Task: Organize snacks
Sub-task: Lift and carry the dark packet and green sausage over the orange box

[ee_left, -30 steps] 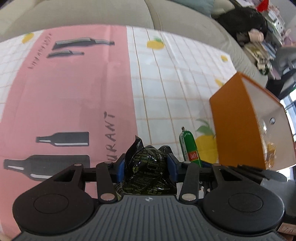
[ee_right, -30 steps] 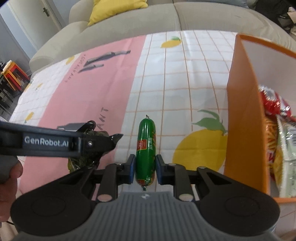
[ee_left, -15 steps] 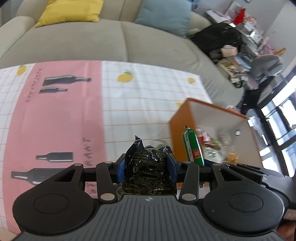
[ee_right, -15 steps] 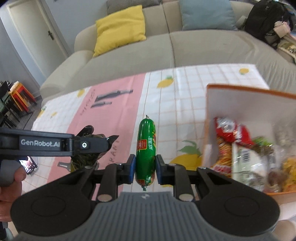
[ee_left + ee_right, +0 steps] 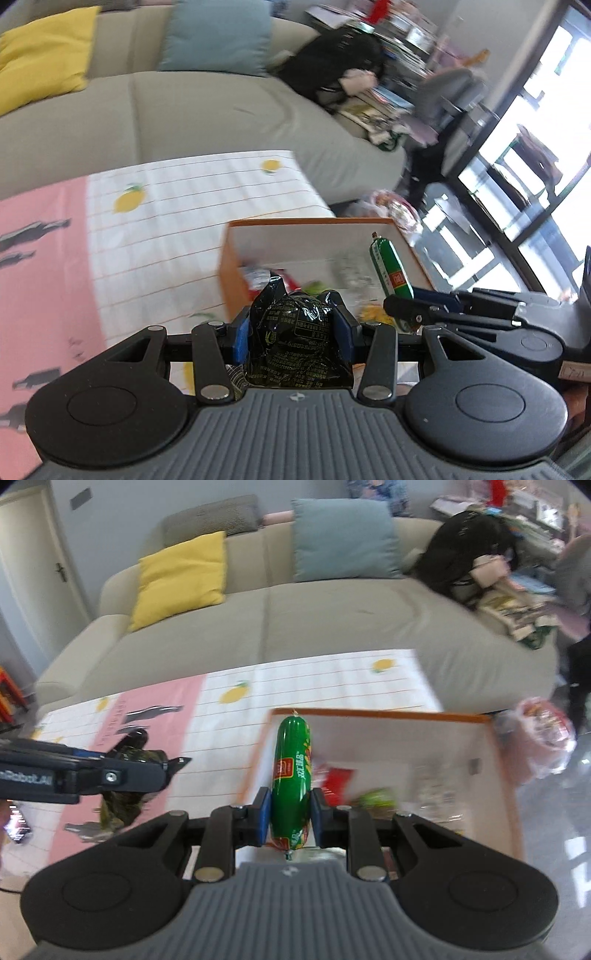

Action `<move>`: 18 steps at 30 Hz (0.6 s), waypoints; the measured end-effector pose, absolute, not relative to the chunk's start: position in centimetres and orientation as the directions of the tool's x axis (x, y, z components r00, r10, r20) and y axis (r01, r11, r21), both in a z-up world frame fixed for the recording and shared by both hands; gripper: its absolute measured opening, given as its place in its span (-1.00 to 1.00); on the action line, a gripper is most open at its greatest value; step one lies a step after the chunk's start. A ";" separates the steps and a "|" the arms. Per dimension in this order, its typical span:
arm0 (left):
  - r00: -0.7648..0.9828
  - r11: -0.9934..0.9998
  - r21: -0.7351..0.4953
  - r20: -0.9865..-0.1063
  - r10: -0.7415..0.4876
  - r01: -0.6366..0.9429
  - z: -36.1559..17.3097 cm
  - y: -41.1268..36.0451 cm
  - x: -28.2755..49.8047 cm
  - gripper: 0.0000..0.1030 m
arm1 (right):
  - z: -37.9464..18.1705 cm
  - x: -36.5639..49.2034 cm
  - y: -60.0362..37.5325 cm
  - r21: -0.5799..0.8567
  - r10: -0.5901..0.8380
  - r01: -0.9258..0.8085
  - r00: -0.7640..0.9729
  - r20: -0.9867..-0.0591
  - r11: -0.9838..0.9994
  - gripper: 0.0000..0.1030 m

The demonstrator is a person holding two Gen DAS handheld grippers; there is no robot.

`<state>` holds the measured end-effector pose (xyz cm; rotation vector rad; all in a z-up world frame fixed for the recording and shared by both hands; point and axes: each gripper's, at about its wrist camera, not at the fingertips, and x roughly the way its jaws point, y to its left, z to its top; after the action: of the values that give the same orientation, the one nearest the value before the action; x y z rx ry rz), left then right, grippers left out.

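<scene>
My right gripper (image 5: 290, 821) clamps the green sausage (image 5: 291, 775), long axis pointing ahead over the orange box (image 5: 380, 713); my left gripper (image 5: 291, 332) pinches the black packet (image 5: 295, 343) just short of the box's near-left corner.

A long grey-beige sofa (image 5: 295, 627) fills the back of the room. On it lean a yellow cushion (image 5: 181, 578) and a blue cushion (image 5: 341, 539), with a black bag (image 5: 465, 550) at its right end. Left of the sofa stands a pale door (image 5: 33, 554); right of it, bright windows (image 5: 535, 155) with dark frames.
</scene>
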<state>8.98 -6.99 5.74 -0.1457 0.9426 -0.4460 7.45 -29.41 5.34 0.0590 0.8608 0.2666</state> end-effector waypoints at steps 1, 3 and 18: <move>0.497 0.896 -0.305 -0.751 -0.434 0.322 5.7 -7.9 9.3 0.00 | 5.3 7.6 -30.2 0.149 0.240 -0.196 0.623 -0.744 0.969 -0.61; 0.477 0.888 -0.294 -0.759 -0.442 0.354 5.3 -9.6 10.1 0.00 | 5.1 8.2 -31.8 0.138 0.215 -0.171 0.622 -0.753 0.976 -0.61; 0.305 0.859 -0.191 -0.880 -0.365 0.476 -0.9 -18.7 15.7 0.00 | -0.8 13.6 -37.3 -0.006 0.039 -0.091 0.486 -0.873 0.996 -0.61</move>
<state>15.65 -18.74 -0.93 0.1123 1.1317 -0.5581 13.60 -37.25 -0.84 -0.0539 1.0600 0.0786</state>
